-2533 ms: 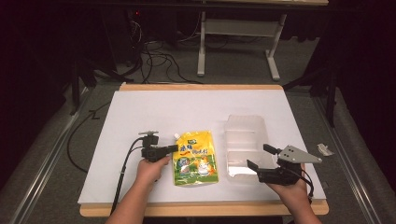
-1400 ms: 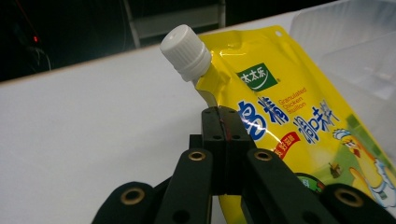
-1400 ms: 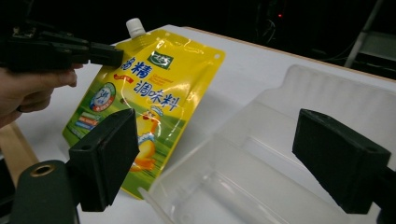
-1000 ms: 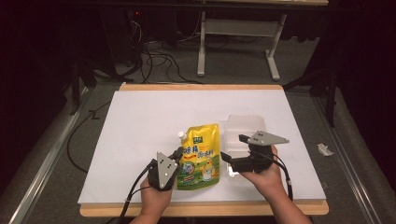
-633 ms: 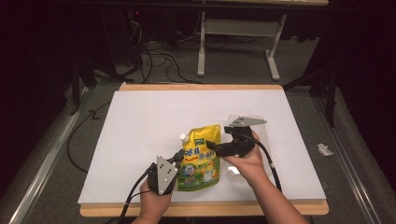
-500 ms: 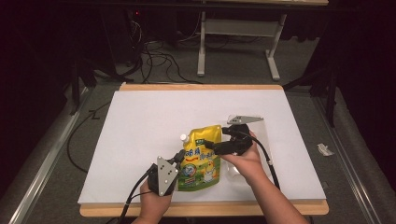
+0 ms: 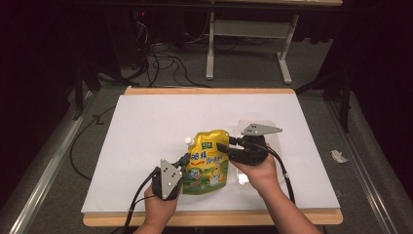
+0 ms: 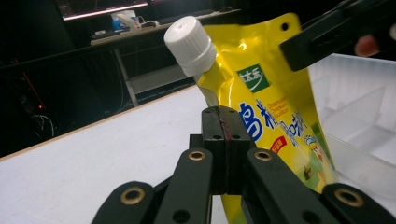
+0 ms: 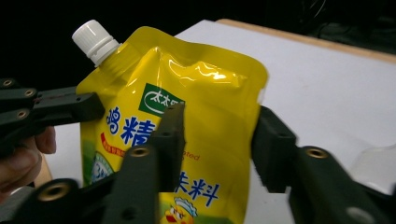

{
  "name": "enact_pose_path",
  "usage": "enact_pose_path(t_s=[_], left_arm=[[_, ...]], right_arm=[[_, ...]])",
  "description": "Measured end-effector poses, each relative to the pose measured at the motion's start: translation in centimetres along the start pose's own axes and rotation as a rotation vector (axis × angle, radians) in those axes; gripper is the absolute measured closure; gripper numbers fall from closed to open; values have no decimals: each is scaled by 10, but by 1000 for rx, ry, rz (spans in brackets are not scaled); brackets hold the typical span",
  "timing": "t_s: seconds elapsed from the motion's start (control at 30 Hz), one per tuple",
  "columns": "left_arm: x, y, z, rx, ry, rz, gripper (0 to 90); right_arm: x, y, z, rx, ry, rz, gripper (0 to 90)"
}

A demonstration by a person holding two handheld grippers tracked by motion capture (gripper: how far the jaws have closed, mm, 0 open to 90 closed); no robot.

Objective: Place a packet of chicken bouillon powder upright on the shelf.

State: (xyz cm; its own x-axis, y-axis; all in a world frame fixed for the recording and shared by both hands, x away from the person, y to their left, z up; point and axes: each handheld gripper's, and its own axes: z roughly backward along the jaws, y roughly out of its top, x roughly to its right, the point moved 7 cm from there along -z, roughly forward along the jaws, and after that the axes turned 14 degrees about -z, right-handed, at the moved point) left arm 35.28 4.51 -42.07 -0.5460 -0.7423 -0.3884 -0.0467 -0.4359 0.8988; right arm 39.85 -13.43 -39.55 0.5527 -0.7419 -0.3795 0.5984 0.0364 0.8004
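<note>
Two grippers meet on the yellow pouch (image 7: pixel 208 158), which stands upright near the front middle of the white table (image 7: pixel 146 122). Your left gripper (image 7: pixel 184 161) is clenched on the pouch's left edge, just below the white cap (image 8: pixel 189 44). Your right gripper (image 7: pixel 223 146) has just been closing, with the pouch's upper right part between its jaws; one jaw lies across the front, the other behind the right edge. The clear plastic container (image 7: pixel 287 146) sits just beside the pouch, under your right hand (image 7: pixel 258 170).

Right tongs (image 9: pixel 217 140) just closed around pouch (image 9: pixel 205 116).
</note>
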Motion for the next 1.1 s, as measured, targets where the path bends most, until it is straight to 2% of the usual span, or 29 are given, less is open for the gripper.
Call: enact_pose_path(t_s=[0.17, 0.23, 0.37, 0.43, 0.5, 0.57, 0.67, 0.73, 0.87, 1.0, 1.1], left_arm=[[-17, -2, -6, -8, 5, -6, 900], [-23, -3, -8, -14, -5, 4, 900], [-29, -7, -8, -28, -16, -28, 900], [-30, -11, -6, -35, -20, -18, 900], [-29, -18, -5, -47, -33, 14, 900], [-27, -25, -4, -65, -55, 34, 900], [-27, -26, -2, -52, -73, 52, 900], [-25, -25, -1, -46, -81, 58, 896], [-25, -24, -1, -44, -87, 91, 852], [-26, -27, -1, -66, -90, 113, 781], [-27, -35, -3, -109, -105, 122, 707]], right_arm=[[-2, 4, 12, 51, 20, 26, 898], [-8, 5, 17, 75, 43, 34, 900], [-26, 5, 24, 119, 59, 101, 900], [-36, 2, 25, 139, 74, 141, 900], [-44, -4, 24, 138, 81, 167, 900], [-48, -13, 22, 130, 90, 169, 900], [-49, -22, 21, 139, 122, 152, 876], [-47, -26, 18, 123, 123, 136, 798], [-43, -37, 3, 58, 127, 108, 712], [-43, -43, -9, 20, 120, 99, 703], [-42, -47, -15, -3, 86, 103, 714]])
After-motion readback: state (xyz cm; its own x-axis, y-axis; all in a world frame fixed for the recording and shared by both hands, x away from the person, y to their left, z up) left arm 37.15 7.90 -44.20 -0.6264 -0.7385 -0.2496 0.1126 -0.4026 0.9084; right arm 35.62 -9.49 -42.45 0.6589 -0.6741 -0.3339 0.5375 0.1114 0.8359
